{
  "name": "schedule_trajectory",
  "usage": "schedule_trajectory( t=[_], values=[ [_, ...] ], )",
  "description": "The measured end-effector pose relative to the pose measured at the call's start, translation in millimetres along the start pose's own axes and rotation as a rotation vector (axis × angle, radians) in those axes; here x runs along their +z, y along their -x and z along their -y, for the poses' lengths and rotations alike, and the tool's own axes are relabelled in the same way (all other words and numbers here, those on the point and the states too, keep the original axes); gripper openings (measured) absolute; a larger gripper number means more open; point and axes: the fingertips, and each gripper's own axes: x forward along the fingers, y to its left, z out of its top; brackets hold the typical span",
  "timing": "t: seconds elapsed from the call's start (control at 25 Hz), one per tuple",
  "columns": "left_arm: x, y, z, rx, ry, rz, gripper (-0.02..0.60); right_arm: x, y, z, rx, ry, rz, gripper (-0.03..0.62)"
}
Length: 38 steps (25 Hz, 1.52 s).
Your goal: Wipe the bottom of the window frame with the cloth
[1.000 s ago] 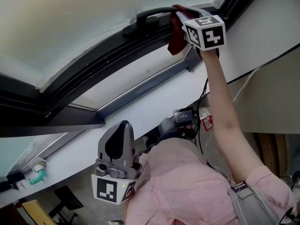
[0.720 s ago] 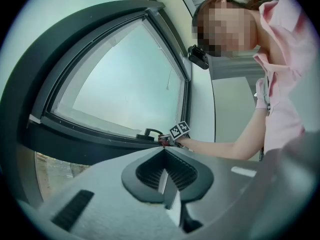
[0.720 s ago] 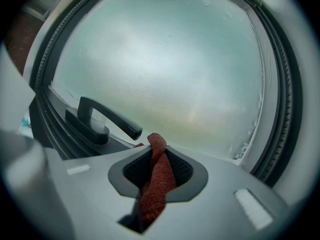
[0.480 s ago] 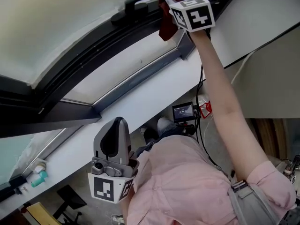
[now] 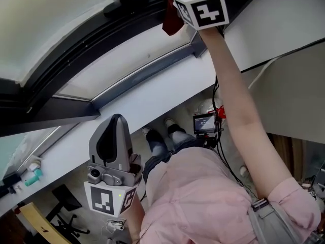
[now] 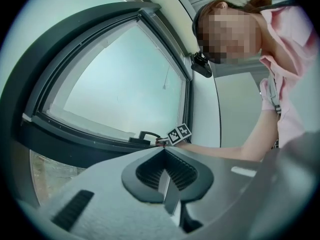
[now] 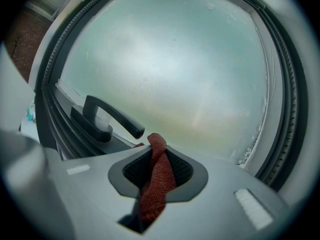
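While the right claw is pinching the red cloth so its loose end is leading toward the window frame beside the handle, top of the head view, the left claw is hanging closed and empty at lower left, likely keeping clear.

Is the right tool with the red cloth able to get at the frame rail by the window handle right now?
Probably yes. The right tool is shut on the red cloth, whose tip sits right beside the window handle at the frame rail; nothing stands between them.
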Motion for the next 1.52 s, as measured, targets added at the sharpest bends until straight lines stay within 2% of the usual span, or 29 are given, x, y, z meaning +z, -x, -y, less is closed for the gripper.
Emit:
schedule_trajectory(
  t=[0.28, 0.52, 0.88, 1.52],
  values=[
    [-12.4, -22.5, 43.0, 0.069, -0.021, 0.015, -0.002, -3.7, -1.3, -10.7, 0.072, -0.012, 0.028, 0.055],
    [-22.4, -34.0, 67.6, 0.064, -0.021, 0.011, -0.002, -11.0, -4.4, -17.3, 0.099, -0.008, 0.015, 0.055],
    [-11.8, -48.0, 57.2, 0.037, -0.028, -0.001, -0.002, -6.3, -2.5, -8.8, 0.058, 0.01, 0.035, 0.055],
    [-8.0, -33.5, 25.7, 0.044, -0.045, 0.002, -0.002, -7.3, -5.7, -6.9, 0.087, -0.001, 0.038, 0.057]
  ],
)
